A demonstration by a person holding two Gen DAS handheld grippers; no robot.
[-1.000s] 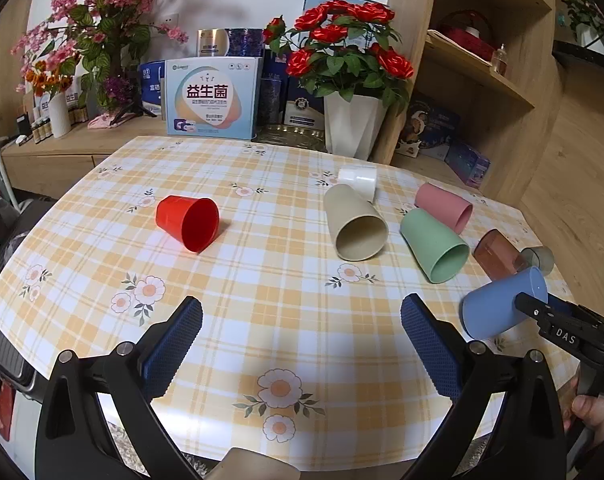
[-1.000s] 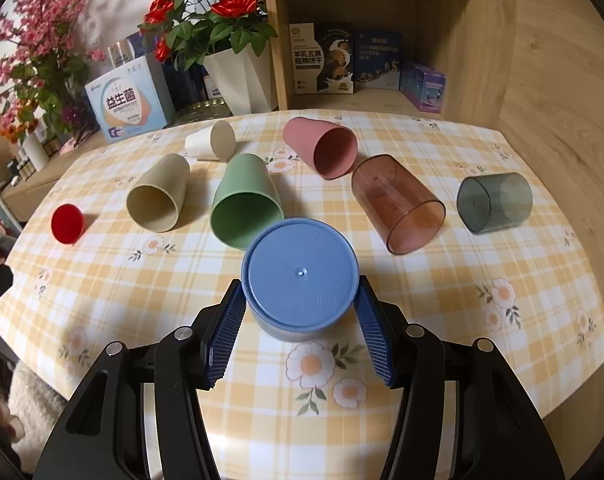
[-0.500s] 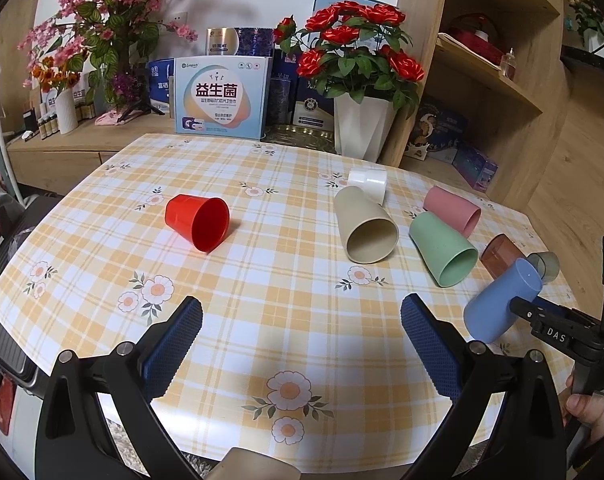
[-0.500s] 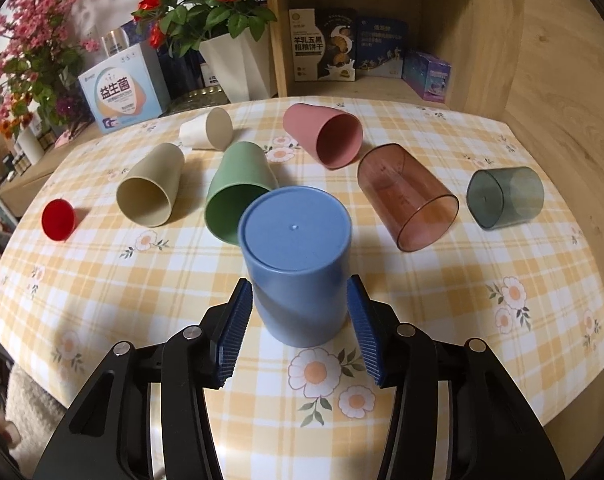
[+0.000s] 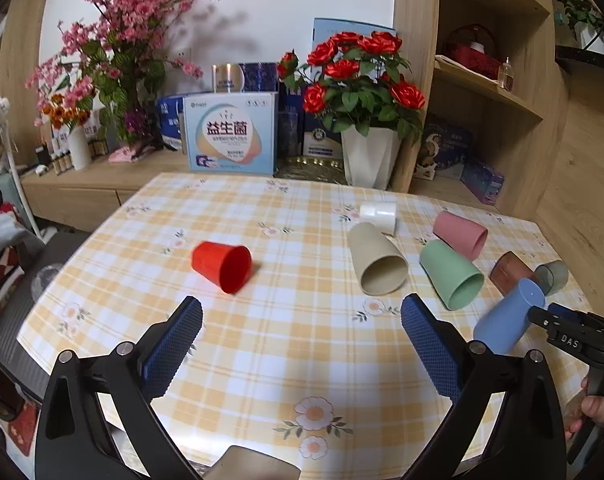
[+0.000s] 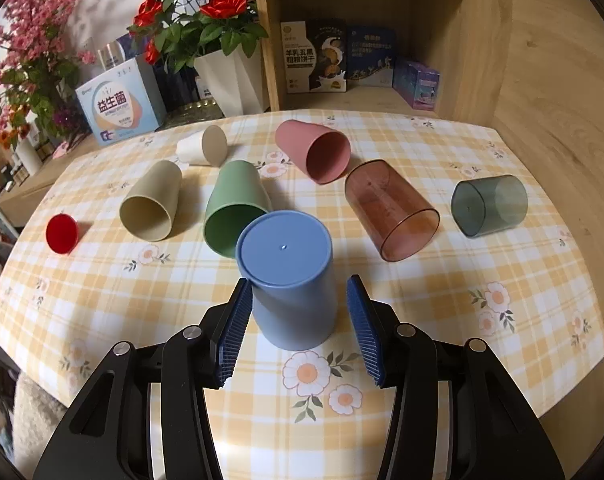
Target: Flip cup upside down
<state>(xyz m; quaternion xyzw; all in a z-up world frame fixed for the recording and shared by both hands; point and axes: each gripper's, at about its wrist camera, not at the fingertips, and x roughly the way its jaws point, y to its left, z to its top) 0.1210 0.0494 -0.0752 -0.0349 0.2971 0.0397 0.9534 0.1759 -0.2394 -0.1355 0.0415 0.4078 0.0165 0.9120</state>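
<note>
A blue cup (image 6: 291, 276) stands upside down, base up, on the checked tablecloth (image 6: 462, 312) between the fingers of my right gripper (image 6: 299, 320). The jaws have parted and a gap shows on each side of the cup, so the gripper is open. In the left wrist view the blue cup (image 5: 508, 316) appears tilted at the right, with the right gripper's tip (image 5: 562, 330) beside it. My left gripper (image 5: 299, 344) is open and empty above the table's near part.
Lying on their sides are a red cup (image 5: 223, 266), a beige cup (image 6: 151, 206), a green cup (image 6: 235, 210), a pink cup (image 6: 316, 154), a white cup (image 6: 201, 148), a brown clear cup (image 6: 390, 208) and a grey clear cup (image 6: 490, 204). Flower pots, boxes and a shelf stand behind.
The blue cup has turned from lying with its base toward the camera to base up on the table. The right jaws have opened off it. The left gripper stays open.
</note>
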